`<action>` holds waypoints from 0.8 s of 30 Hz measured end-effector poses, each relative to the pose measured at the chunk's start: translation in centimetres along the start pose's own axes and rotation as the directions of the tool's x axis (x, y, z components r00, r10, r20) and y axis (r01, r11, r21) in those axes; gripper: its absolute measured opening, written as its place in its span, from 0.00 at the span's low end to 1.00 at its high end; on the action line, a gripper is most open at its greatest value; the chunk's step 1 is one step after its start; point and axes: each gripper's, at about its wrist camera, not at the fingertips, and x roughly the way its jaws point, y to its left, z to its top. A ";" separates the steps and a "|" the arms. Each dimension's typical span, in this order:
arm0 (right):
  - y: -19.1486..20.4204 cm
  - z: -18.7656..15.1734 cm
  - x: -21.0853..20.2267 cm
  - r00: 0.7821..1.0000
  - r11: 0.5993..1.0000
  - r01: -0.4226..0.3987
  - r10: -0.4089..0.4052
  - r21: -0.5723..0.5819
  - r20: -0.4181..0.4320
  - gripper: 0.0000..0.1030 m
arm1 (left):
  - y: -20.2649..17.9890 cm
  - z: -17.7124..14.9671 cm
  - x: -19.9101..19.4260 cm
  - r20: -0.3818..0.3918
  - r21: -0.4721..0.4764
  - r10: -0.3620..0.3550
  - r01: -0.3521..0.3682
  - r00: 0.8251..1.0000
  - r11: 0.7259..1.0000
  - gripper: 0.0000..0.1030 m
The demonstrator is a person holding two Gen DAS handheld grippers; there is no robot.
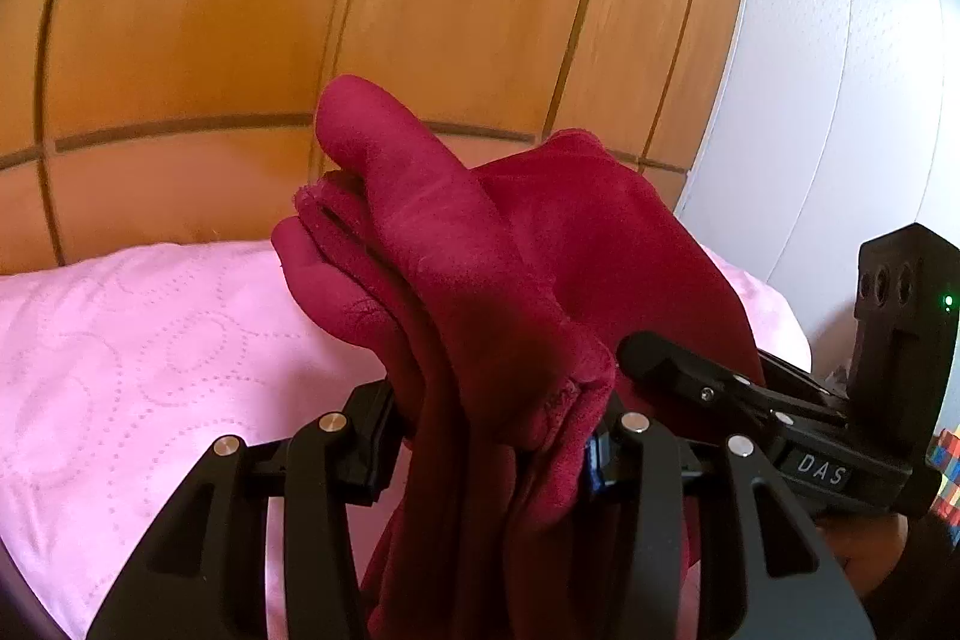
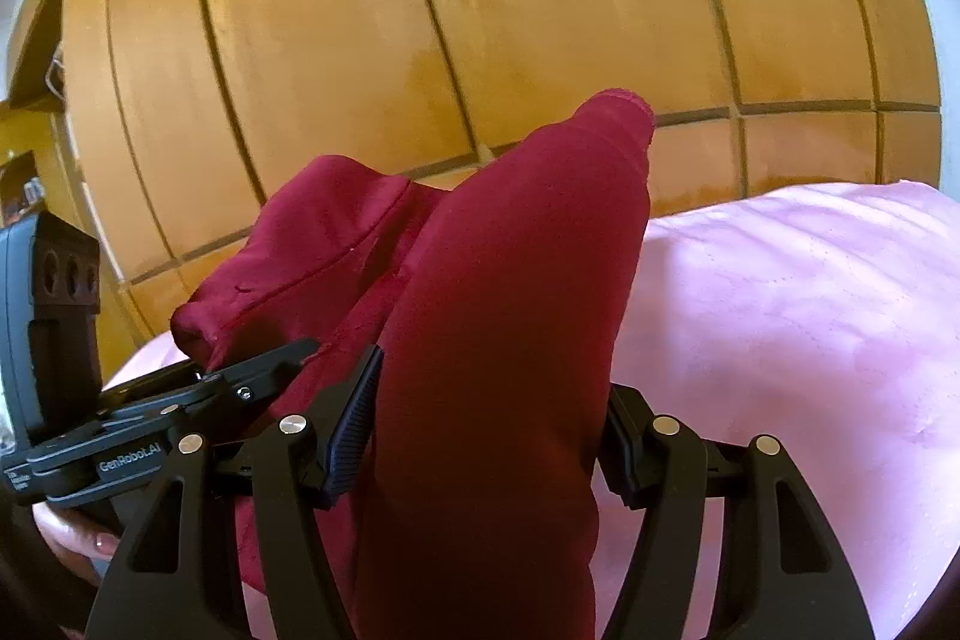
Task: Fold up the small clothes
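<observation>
**Garment gripped at both ends above the pink bedspread**

Fabric of one dark red garment (image 1: 480,280) fills the middle of both wrist views, bunched and lifted off the pink quilted bedspread (image 1: 150,358). The left gripper (image 1: 492,436) is clamped on a thick gathered fold of the cloth: the folds pass between its two black fingers (image 1: 366,436) and stand up in front of the camera in a rounded hump, with more cloth hanging below the jaws. The right gripper (image 2: 480,448) is likewise closed on a wide roll of the same garment (image 2: 510,310), its ribbed pad (image 2: 354,430) pressed against the roll's left side and the other pad against its right. Each view shows the other gripper close alongside, touching or pinching the cloth at its tip. The garment hangs over the bedspread's far edge region, near the wooden panelled wall (image 2: 480,10). A fingertip of the person's hand (image 2: 90,544) shows at the lower left of the right wrist view.
</observation>
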 end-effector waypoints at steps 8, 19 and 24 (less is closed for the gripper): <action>-2.5 -1.7 3.4 0.994 0.995 0.095 -0.092 0.040 -0.065 0.61 | 2.2 -0.6 5.0 -0.097 -0.003 0.029 -0.029 0.995 1.000 0.44; -8.8 -4.7 7.4 0.975 0.954 0.134 -0.079 0.268 -0.207 0.85 | 5.8 -3.0 9.4 -0.209 -0.121 0.021 -0.047 0.978 0.991 0.58; -9.0 -4.5 7.1 0.976 0.953 0.130 -0.074 0.275 -0.205 0.88 | 6.6 -4.1 8.5 -0.211 -0.161 0.008 -0.043 0.978 0.986 0.64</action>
